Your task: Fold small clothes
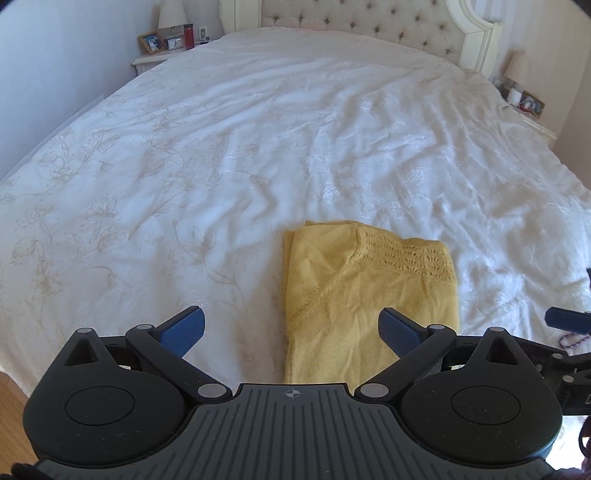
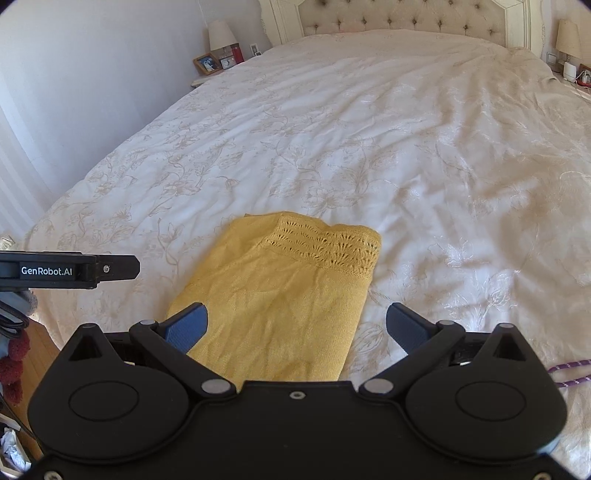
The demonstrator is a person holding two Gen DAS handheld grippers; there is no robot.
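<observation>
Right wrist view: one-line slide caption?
Open right tongs hover over a folded yellow knit top on a white floral bedspread.

Both wrist views face the headboard (image 1: 369,22) (sharing the bed (image 2: 406,147)).

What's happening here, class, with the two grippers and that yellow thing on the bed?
A person is holding a gripper in each hand over a bed covered with a white floral bedspread. A yellow knit garment lies folded into a neat rectangle near the bed's foot. The left gripper and the right gripper are both open and hover just above it, holding nothing. The fold looks more or less done.
</observation>
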